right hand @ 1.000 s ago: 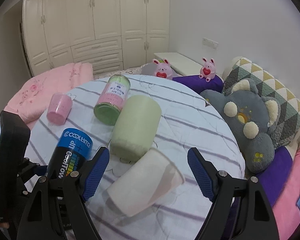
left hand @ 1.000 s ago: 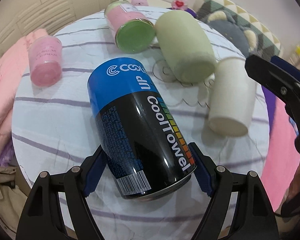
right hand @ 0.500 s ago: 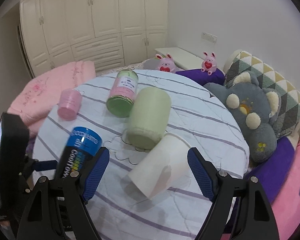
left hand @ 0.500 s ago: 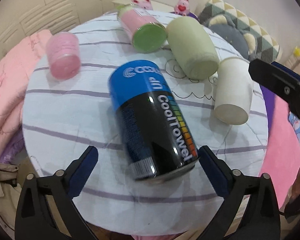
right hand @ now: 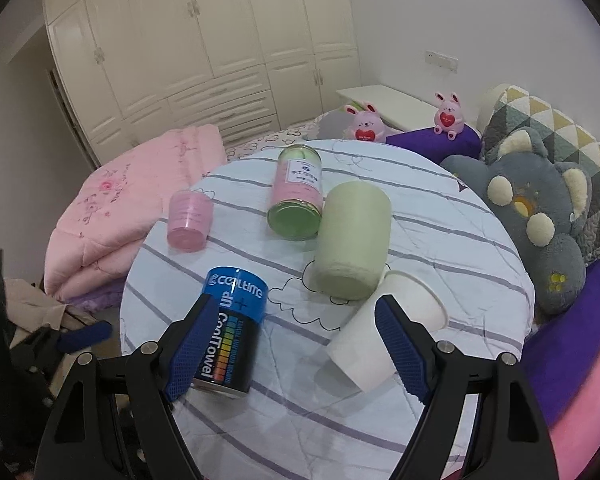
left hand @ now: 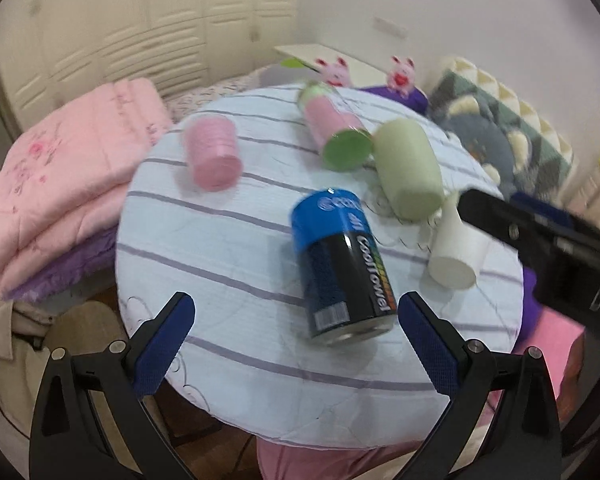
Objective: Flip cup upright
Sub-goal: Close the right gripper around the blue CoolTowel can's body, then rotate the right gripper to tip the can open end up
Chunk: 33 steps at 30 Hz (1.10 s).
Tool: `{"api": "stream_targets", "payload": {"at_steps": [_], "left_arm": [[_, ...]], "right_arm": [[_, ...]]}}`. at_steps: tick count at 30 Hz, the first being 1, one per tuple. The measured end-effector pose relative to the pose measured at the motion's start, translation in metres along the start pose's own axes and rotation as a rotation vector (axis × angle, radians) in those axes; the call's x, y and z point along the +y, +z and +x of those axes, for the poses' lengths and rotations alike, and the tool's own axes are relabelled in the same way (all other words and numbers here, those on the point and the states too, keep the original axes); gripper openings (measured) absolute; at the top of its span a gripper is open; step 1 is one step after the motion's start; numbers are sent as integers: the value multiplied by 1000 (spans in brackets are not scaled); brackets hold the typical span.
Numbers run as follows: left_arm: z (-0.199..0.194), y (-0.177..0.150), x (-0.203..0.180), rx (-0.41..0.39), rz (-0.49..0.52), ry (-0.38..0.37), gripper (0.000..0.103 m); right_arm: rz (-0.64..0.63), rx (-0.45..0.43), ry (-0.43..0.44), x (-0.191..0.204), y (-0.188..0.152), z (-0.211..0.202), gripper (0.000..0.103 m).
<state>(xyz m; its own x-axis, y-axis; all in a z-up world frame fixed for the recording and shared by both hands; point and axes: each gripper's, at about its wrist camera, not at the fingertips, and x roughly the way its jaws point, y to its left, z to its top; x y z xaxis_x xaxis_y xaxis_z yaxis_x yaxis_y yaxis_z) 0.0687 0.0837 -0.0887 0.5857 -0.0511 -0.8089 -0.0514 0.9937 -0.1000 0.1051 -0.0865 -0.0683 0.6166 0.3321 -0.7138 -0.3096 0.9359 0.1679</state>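
A white paper cup [right hand: 384, 326] lies on its side on the round striped table [right hand: 440, 240]; it also shows in the left wrist view [left hand: 458, 248]. A blue-black CoolTowel can [left hand: 342, 268] lies on its side near the table's front; it also shows in the right wrist view [right hand: 230, 320]. My left gripper [left hand: 296, 344] is open and empty, held back from the can. My right gripper [right hand: 290, 346] is open and empty, above the table between the can and the white cup.
A pale green cup [right hand: 352, 240], a pink jar with a green lid [right hand: 298, 196] and a small pink cup [right hand: 190, 220] lie on their sides further back. Pink folded quilts [right hand: 128, 204] sit left, plush pillows [right hand: 540, 216] right.
My left gripper opened, let go of the CoolTowel can and drew back and up. My right gripper pulled back and up from the white cup.
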Motion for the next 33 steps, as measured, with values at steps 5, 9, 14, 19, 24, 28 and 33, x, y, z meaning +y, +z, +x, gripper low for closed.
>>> {"api": "stream_targets", "payload": {"at_steps": [5,9,14,19,24,28,33], "left_arm": [[-5,-4,10,-13,-44,17,103],[-5,-8,10,-6,-40,22,103],[-6,-10,10,-7,-31,29,103],[0,-9,13,11,-24,9,103],[11,-7,16,42,-21,-30,103],[23,-3,18,79,-26,-57,103],[36,3,17,103,-5,-56,103]], "right_arm": [[9,15,7,4,-2,0,82],[34,51,41,7,-2,4,82],[40,80,71,14,-1,12,82],[56,140,104,18,2,28,82],[71,203,128,21,5,48,82],[81,270,134,22,7,68,82],[96,328,142,22,10,91,82]]}}
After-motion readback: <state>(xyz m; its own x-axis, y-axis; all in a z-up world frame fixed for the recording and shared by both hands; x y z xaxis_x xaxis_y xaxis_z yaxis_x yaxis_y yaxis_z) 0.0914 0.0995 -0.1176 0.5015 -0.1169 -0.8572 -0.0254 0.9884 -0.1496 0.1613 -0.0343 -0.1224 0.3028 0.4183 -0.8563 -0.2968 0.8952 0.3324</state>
